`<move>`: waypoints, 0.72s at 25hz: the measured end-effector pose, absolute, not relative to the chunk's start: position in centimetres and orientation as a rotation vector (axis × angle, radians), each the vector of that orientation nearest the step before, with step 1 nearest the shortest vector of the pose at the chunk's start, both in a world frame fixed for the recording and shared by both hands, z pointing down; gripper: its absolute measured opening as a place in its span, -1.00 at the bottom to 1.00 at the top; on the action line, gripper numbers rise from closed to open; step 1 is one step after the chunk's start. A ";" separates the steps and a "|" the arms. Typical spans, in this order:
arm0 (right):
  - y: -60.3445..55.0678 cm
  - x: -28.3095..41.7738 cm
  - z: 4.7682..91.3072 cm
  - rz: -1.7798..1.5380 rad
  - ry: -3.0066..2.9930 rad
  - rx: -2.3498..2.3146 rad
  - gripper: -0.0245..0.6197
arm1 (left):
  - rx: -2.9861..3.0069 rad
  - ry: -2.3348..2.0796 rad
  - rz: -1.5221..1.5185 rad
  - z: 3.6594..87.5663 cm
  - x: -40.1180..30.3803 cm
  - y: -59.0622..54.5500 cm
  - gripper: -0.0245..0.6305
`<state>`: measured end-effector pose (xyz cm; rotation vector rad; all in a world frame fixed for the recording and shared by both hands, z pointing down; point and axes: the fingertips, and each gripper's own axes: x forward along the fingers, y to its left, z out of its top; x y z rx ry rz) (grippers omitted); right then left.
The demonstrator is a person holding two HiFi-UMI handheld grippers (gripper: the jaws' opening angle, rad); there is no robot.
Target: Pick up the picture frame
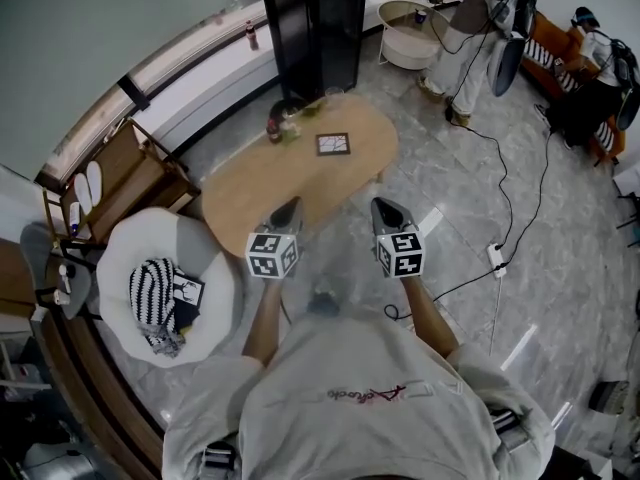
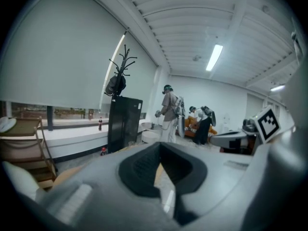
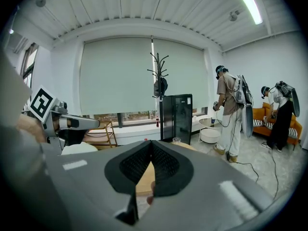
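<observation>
Your left gripper (image 1: 289, 210) and right gripper (image 1: 386, 210) are level with each other, side by side. Both point toward the oval wooden tabletop (image 1: 245, 193). In the head view their tips stand at its near edge.

Jaw state:
- Left gripper view: the jaws of the left gripper (image 2: 160, 147) are fully closed, tip against tip, with nothing between them.
- Right gripper view: the jaws of the right gripper (image 3: 151, 146) are likewise closed and hold nothing.

The picture frame (image 1: 333, 144) lies flat on the tabletop toward its far side. It is well apart from both grippers and sits roughly on the line between them. A dark bottle (image 1: 272, 126) stands near the frame at the far edge. A black cabinet (image 1: 315, 28) stands beyond the tabletop.
</observation>
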<state>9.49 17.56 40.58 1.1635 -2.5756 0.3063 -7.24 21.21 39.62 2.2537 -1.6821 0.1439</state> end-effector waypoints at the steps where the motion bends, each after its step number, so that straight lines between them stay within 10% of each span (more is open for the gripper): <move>1: 17.0 9.1 40.7 0.308 -2.574 1.163 -0.91 | 2.252 -1.681 0.145 39.7 -7.7 20.6 -0.93; 18: 7.7 3.8 41.3 0.319 -2.543 1.196 -0.91 | 2.268 -1.640 0.145 40.2 -12.8 10.7 -0.93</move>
